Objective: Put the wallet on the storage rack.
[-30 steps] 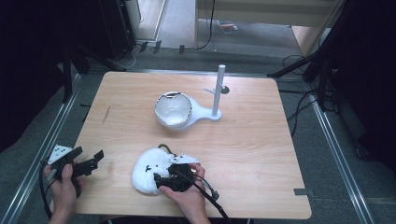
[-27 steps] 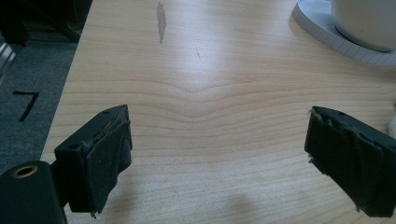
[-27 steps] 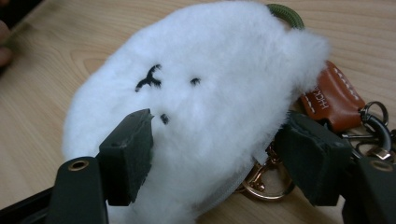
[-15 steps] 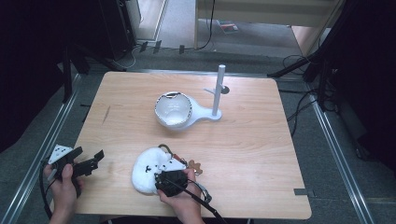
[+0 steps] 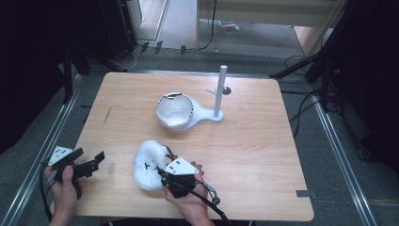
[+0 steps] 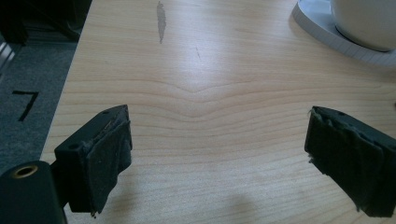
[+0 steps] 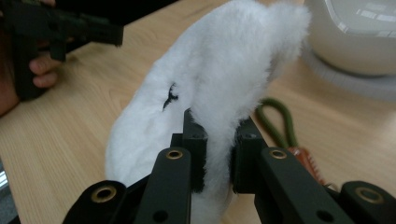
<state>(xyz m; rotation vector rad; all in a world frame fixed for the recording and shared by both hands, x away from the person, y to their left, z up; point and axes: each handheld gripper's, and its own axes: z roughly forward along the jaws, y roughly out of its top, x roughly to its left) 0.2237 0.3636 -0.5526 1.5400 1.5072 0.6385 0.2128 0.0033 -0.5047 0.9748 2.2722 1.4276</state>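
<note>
A white fluffy pad [image 5: 147, 165] lies near the table's front edge, its right side lifted off the wood. My right gripper [image 5: 163, 173] has just been closing and is now shut on that edge; in the right gripper view the fleece [image 7: 219, 79] is pinched between the two black jaws of this gripper [image 7: 217, 142]. A green cord loop [image 7: 276, 122] lies just behind the pad. My left gripper [image 5: 90, 159] hovers at the table's front left corner, open, and its pads [image 6: 109, 158] have only bare wood between them.
A white stand with a bowl-shaped cup [image 5: 175, 110] and an upright post [image 5: 219, 92] sits mid-table, behind the pad. Its base [image 6: 336, 32] reaches into the left gripper view's top right. The table edge [image 5: 301, 217] runs close by the hands.
The right gripper's jaws closed on the fluffy pad's edge and the hand rose slightly, tipping the pad up. The left gripper stayed where it was.
</note>
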